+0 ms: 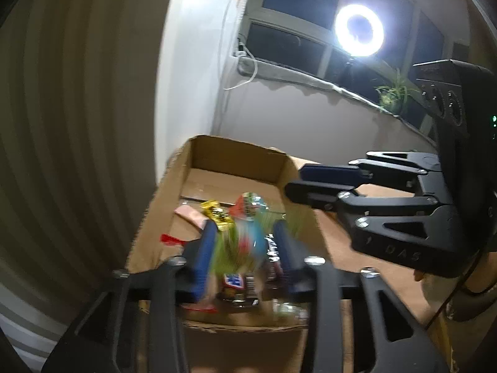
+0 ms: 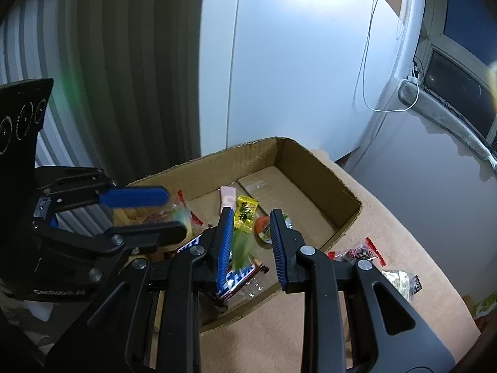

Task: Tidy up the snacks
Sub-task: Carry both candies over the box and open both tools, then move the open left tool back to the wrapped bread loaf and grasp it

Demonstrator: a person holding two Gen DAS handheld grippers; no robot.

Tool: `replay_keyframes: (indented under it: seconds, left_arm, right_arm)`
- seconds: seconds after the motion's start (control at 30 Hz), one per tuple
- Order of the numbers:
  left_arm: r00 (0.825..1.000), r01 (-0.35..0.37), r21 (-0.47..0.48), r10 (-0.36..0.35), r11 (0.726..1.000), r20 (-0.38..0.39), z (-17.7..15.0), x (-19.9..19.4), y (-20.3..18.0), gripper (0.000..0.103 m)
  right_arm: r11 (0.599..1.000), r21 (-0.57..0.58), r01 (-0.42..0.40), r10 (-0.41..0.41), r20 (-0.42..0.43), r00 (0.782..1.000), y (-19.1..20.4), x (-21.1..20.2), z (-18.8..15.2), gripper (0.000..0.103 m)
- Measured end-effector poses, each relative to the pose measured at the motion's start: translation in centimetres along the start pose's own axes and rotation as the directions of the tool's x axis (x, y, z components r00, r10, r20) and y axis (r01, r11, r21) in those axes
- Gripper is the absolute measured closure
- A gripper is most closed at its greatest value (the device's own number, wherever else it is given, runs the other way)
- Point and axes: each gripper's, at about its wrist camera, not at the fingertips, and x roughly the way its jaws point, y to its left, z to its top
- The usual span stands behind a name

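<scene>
An open cardboard box sits on a beige surface and holds several snacks: a yellow candy, a pink packet and a bar with blue and white lettering. My left gripper hangs over the box's near end with its jaws apart. A green, blue and red packet, smeared by motion, lies between its pads, and neither pad presses on it. My right gripper hovers beside it over the box, jaws parted, gripping nothing. A green blur shows in that gap.
Outside the box, on the beige surface, lie a red-edged packet and a white and green packet. Beyond stand a white wall, a ribbed curtain on the left, and a window sill with a ring light and a plant.
</scene>
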Motion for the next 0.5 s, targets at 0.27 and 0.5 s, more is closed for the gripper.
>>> replay_keyframes:
  seconds: [0.27, 0.5]
  left_arm:
    - [0.999, -0.038, -0.034, 0.039, 0.999, 0.023, 0.2, -0.8, 1.3, 0.046]
    - [0.998, -0.047, -0.047, 0.049, 0.998, 0.041, 0.2, -1.8, 1.3, 0.038]
  right_arm:
    - [0.999, 0.026, 0.022, -0.022, 0.000, 1.000, -0.8, -0.8, -0.9, 0.077]
    - [1.000, 0.027, 0.011, -0.011, 0.009, 1.000, 0.0, -1.2, -1.4, 0.062]
